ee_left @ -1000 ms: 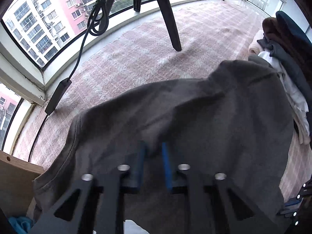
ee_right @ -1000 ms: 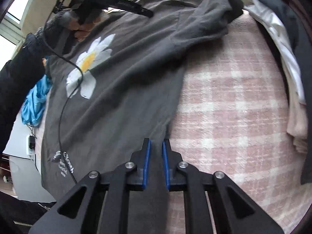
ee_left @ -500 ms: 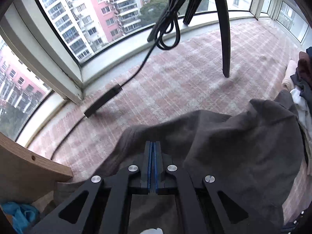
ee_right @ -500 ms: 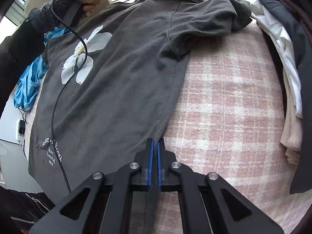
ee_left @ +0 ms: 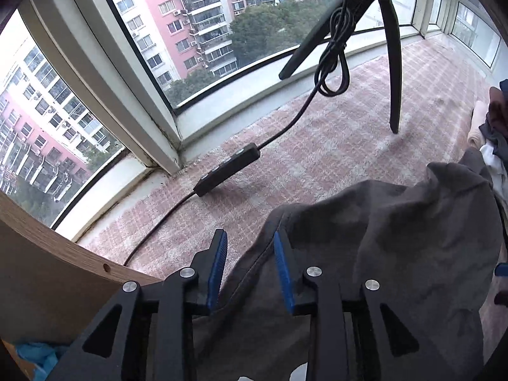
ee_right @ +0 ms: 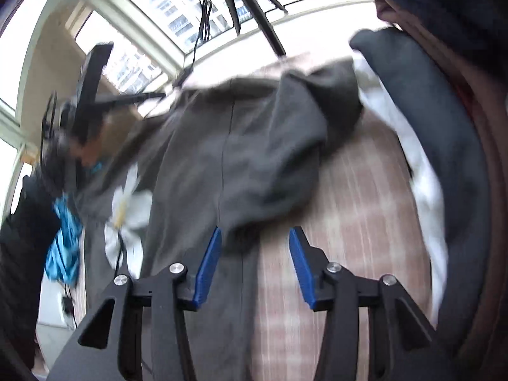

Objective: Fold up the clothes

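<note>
Only my right wrist view shows the grey shirt's (ee_right: pixel 241 158) daisy print; there my right gripper (ee_right: pixel 254 254) is opening over its blurred hem, while my left gripper (ee_left: pixel 250 263) is opening over its collar edge.

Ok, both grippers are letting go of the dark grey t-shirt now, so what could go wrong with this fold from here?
1. The folded-over flap of the dark grey t-shirt looks bunched and uneven; as the jaws of the right hand-held gripper open it may stay lumpy.
2. The left hand-held gripper is opening with the shirt's edge between its blue pads; cloth could snag as it pulls away.
3. The inline cable controller lies near the shirt and might catch.
</note>
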Motion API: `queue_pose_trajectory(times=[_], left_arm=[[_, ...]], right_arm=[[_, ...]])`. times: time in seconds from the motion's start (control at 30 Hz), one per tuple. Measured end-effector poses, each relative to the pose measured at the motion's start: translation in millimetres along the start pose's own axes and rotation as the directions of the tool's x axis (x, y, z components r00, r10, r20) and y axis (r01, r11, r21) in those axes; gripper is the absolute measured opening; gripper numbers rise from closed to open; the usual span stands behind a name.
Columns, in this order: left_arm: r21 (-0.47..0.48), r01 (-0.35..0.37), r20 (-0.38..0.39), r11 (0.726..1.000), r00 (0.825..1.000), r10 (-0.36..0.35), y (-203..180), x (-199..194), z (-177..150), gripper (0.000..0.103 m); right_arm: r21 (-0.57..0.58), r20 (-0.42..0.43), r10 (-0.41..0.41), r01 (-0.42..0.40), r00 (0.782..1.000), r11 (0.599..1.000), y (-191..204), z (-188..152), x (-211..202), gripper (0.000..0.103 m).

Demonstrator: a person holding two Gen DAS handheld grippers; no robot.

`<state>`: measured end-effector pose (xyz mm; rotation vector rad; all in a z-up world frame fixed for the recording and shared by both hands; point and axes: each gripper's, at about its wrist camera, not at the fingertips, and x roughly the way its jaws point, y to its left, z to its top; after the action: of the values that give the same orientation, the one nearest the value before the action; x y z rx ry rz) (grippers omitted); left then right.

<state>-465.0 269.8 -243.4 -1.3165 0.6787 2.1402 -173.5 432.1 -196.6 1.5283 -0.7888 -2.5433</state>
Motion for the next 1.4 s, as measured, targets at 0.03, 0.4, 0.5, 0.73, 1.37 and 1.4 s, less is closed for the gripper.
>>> queue_pose_trajectory(times=[0.03,0.4,0.5,0.73,1.37,1.4], left_arm=[[0.004,0.009,-0.006,1.0,1.0,-0.009,-1,4,0,0.029],[0.046,0.041,-0.038,0.998,0.999,-0.039,-15,27,9,0.003],[0.028,-0.007,0.012,1.0,1.0,0.006,-9,15,16,0.0],[0.002,-0.005,0.017,1.0,1.0,0.005,-4,19,30,0.004],[0.005,-0.076,0.076,0.997,0.994,0.075,19,-30,14,0.012],[0.006,-0.059,0.086,0.998,0.995,0.058,20,-41,9,0.014]], right_arm=[[0.007,-0.005,0.007,-0.007,1.0,1.0,0,4,4,0.044],[-0.061,-0.021,-0.053,0.052,0.998,0.997,15,12,28,0.012],[-0.026,0.028,-0.067,0.067,0.997,0.997,5,11,16,0.006],[0.01,0.002,-0.149,0.149,0.989,0.989,-9,-2,18,0.008],[0.06,-0.001,-0.137,0.137,0.991,0.989,-16,-4,-9,0.029],[0.06,-0.002,-0.136,0.135,0.991,0.989,-16,-4,-11,0.029]])
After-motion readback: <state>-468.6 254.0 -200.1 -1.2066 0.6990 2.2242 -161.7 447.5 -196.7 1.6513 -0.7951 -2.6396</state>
